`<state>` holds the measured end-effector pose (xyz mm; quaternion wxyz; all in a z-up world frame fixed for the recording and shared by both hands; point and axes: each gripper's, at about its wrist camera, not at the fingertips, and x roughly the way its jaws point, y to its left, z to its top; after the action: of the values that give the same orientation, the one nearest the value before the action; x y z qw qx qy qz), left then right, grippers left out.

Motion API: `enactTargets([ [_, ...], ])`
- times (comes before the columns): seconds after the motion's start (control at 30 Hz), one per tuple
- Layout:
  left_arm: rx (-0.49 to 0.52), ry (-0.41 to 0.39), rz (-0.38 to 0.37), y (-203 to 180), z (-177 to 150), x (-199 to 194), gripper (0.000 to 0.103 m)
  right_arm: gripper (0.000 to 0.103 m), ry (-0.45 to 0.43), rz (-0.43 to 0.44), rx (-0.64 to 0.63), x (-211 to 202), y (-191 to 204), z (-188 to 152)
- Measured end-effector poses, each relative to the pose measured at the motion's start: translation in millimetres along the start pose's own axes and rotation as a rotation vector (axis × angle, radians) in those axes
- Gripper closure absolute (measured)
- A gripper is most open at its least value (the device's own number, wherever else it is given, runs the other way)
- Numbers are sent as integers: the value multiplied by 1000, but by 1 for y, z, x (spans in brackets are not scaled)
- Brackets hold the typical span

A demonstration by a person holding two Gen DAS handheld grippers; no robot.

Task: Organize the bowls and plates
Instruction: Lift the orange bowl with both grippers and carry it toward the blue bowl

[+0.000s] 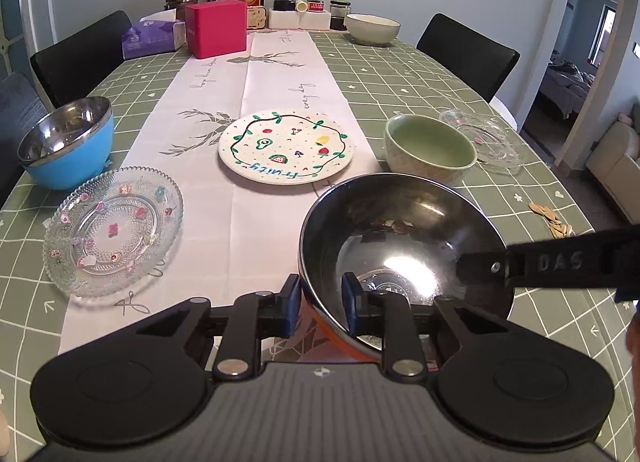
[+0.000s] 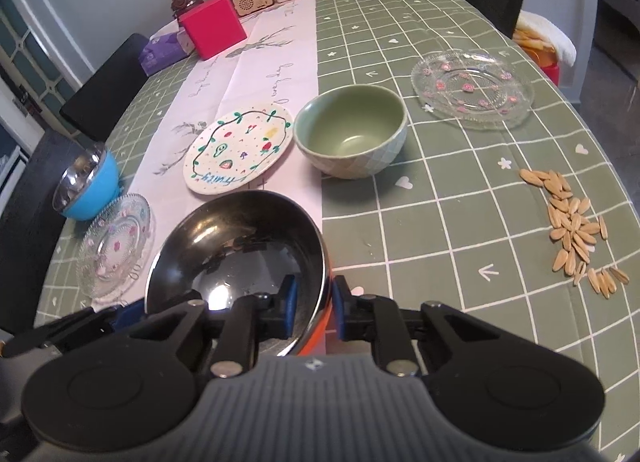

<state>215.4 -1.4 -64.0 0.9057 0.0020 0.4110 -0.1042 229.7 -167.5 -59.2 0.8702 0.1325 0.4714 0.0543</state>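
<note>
The jaws of the left gripper are pinched on the near rim of a steel bowl with an orange outside, one blue pad inside the wall and one outside. The jaws of the right gripper are clamped on the same bowl's rim in the same way, so the bowl is held from two sides, low over the near edge of the surface.

The bowl is tipped, its mouth turned up and away toward the far end; being round, it has no long axis to speak of.

A slip is judged the main risk: the polished wall is gripped only at thin rim points, and uneven motion of the two grippers could twist it loose.

Just beyond it a fruit-painted plate lies on the white runner, with a green ceramic bowl beside it; a careless forward move could knock either. A glass plate and a blue bowl with a steel lining are set to the left, another glass plate to the right, and a pale bowl far back. Scattered seeds lie well apart on the right.
</note>
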Motion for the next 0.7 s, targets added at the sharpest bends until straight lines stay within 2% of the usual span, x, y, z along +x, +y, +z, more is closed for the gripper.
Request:
enactTargets([
  [0.13,-47,3,-1,4,0,1,82,89,-16,-5,15,7,0,-5],
  [0.37,-25,17,43,-1,-6,-4,89,89,-42,-53,-72,-7,15,-15],
  [0.5,-79,-1,5,2,-8,-27,90,90,-26,-41,-34,-21,11,-24],
  [0.7,-62,-39,-2,4,-19,-72,90,91,-18,6,-5,-53,17,-41],
])
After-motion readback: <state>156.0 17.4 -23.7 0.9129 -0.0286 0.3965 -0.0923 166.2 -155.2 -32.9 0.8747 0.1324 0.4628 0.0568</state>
